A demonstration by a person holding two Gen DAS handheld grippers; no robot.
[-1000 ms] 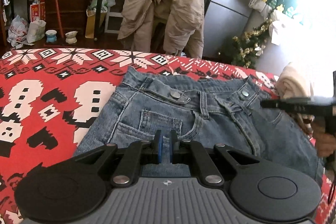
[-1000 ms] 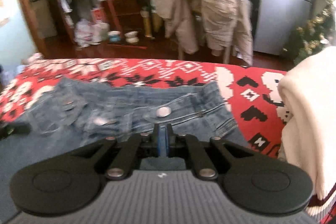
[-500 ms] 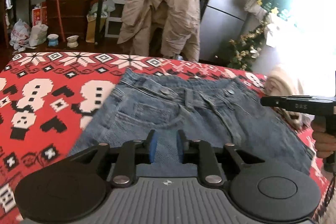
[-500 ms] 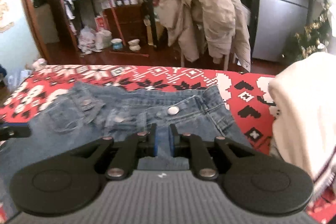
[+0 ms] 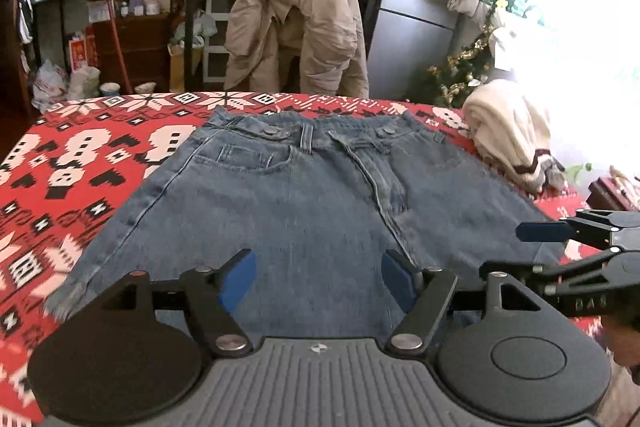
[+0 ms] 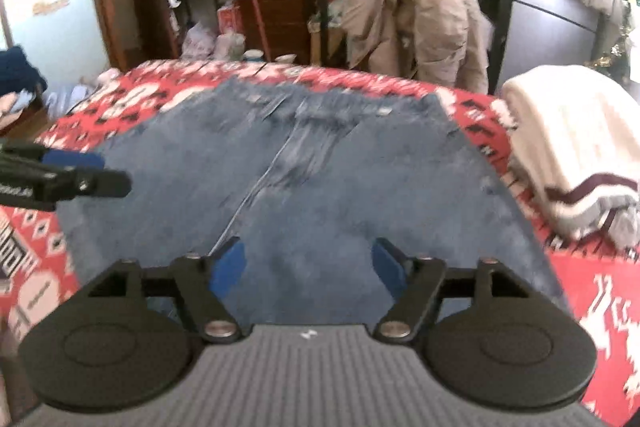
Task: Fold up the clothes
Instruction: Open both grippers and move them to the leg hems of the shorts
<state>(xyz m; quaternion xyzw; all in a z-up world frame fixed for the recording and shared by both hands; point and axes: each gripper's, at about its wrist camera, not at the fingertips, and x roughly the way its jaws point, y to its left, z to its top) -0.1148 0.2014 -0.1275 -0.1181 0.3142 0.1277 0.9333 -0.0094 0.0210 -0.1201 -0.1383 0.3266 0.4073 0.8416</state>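
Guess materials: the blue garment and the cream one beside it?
Jeans: denim, probably cotton; faded matte blue, stitched seams, metal buttons, stiff flat lie. Cream sweater: looks like soft knit, wool or acrylic unclear; fuzzy surface, ribbed dark-striped hem, slumped pile.

My two wrist cameras sit low and close, angled down, side by side; both views share the jeans and the draped jacket.

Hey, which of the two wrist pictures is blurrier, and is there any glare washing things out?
Right wrist view: motion blur smears the jeans and the red patterned cloth; waistband details are unreadable. Left wrist view: sharper, the jeans show buttons and pocket seams, but window glare blows out the upper right, beside the cream sweater. Both views bend straight lines, fisheye style.
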